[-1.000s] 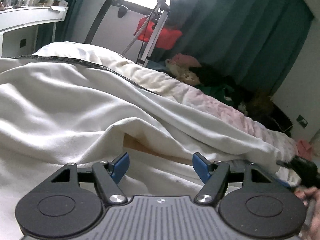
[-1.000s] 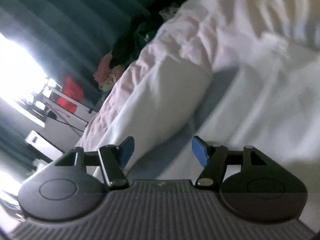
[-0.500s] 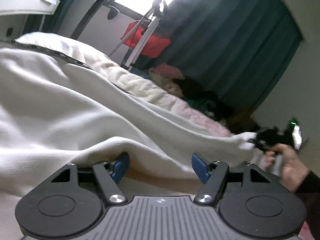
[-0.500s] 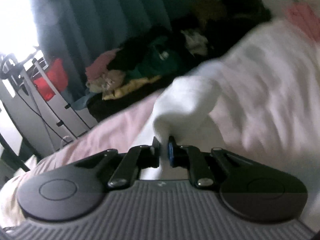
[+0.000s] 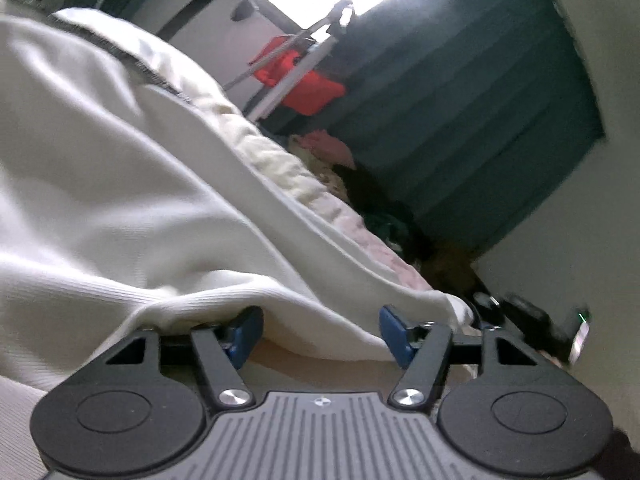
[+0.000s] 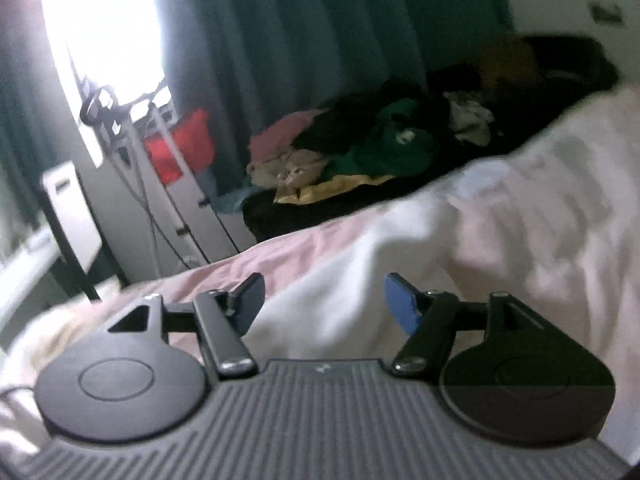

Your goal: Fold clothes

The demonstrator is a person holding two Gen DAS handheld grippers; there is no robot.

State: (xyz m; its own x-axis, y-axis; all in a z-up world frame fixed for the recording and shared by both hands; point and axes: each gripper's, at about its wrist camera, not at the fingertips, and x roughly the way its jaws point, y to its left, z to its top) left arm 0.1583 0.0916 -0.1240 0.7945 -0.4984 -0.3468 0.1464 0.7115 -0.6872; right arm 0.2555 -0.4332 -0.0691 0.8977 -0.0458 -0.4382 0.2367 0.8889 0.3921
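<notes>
A white ribbed garment lies spread over the bed, with one long sleeve running to the right. My left gripper is open, its blue fingertips tucked under a raised fold of the garment's hem. My right gripper is open and empty, just above the white sleeve end, which lies on the pink bedsheet. The right gripper also shows as a dark blurred shape in the left wrist view, past the sleeve end.
A pile of mixed clothes lies at the far side of the bed. Dark green curtains hang behind, with a bright window. A stand with a red item is beside the bed.
My right gripper, shut on the sleeve end half a second ago, has opened and let it drop on the bed. The left wrist view has tilted, the left gripper still open at the hem.
</notes>
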